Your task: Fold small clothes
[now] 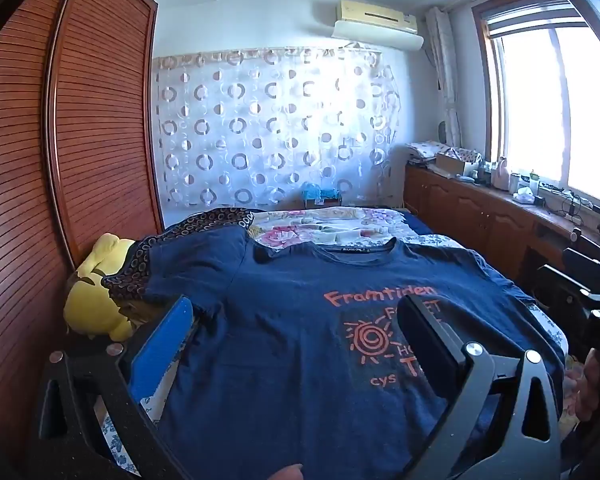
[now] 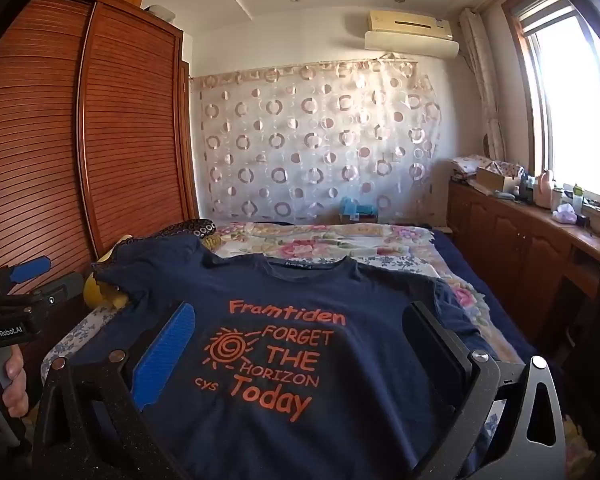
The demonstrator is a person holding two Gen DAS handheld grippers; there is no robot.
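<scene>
A navy T-shirt (image 1: 284, 380) with orange lettering and a sun print lies spread face up on the bed, collar toward the far wall. Its left sleeve (image 1: 204, 264) drapes over a dark patterned cloth. My left gripper (image 1: 298, 304) hovers open over the shirt's lower left part, nothing between its blue pad (image 1: 160, 344) and black finger. In the right wrist view the same T-shirt (image 2: 360, 292) fills the middle. My right gripper (image 2: 300, 312) stands open above the print, holding nothing. The left gripper (image 2: 20, 280) shows at the left edge, held by a hand (image 2: 12, 376).
A yellow plush toy (image 1: 96, 292) lies at the bed's left edge beside the slatted wooden wardrobe (image 1: 100, 120). A floral bedspread (image 1: 332, 228) covers the far half of the bed. A cluttered wooden cabinet (image 1: 480, 212) runs under the window on the right.
</scene>
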